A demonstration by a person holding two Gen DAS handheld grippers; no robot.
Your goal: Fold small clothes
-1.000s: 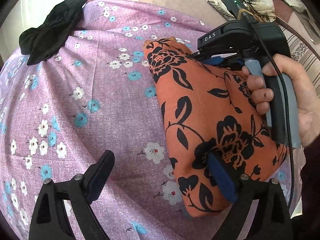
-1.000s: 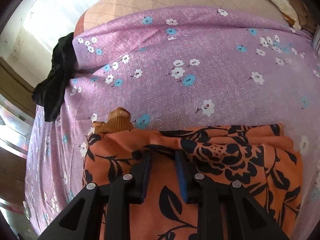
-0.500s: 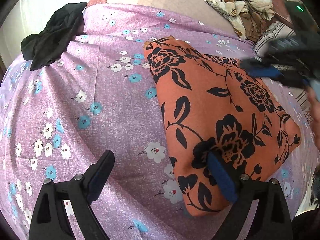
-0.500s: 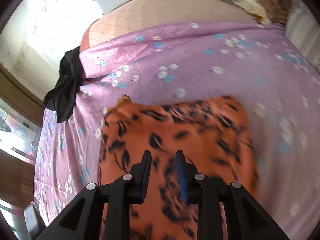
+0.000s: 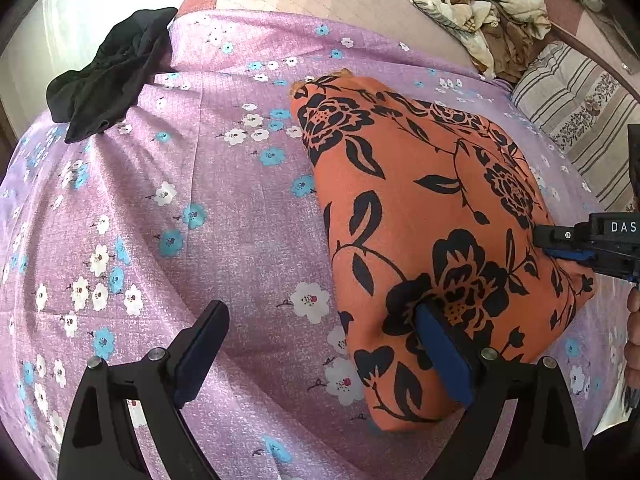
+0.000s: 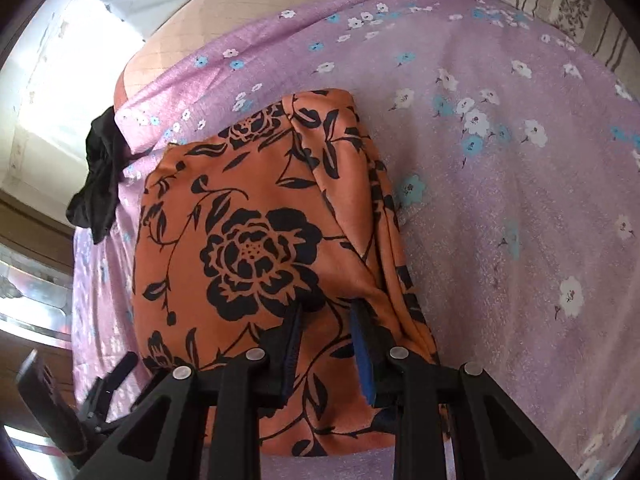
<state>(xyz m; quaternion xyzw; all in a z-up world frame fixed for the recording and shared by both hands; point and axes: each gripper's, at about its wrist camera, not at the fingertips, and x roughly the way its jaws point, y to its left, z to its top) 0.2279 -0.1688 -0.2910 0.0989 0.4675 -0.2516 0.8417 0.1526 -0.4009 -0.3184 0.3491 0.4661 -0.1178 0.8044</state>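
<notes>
The orange flowered cloth (image 5: 420, 208) lies folded on the purple bedsheet (image 5: 200, 220). The left gripper (image 5: 320, 344) has its jaws wide apart, with one pad resting on the cloth's near edge. The right gripper (image 6: 326, 340) comes in at 3 o'clock, its jaws clamped on a pinch of the cloth. A black garment (image 5: 108, 80) sits at 10 o'clock.
</notes>
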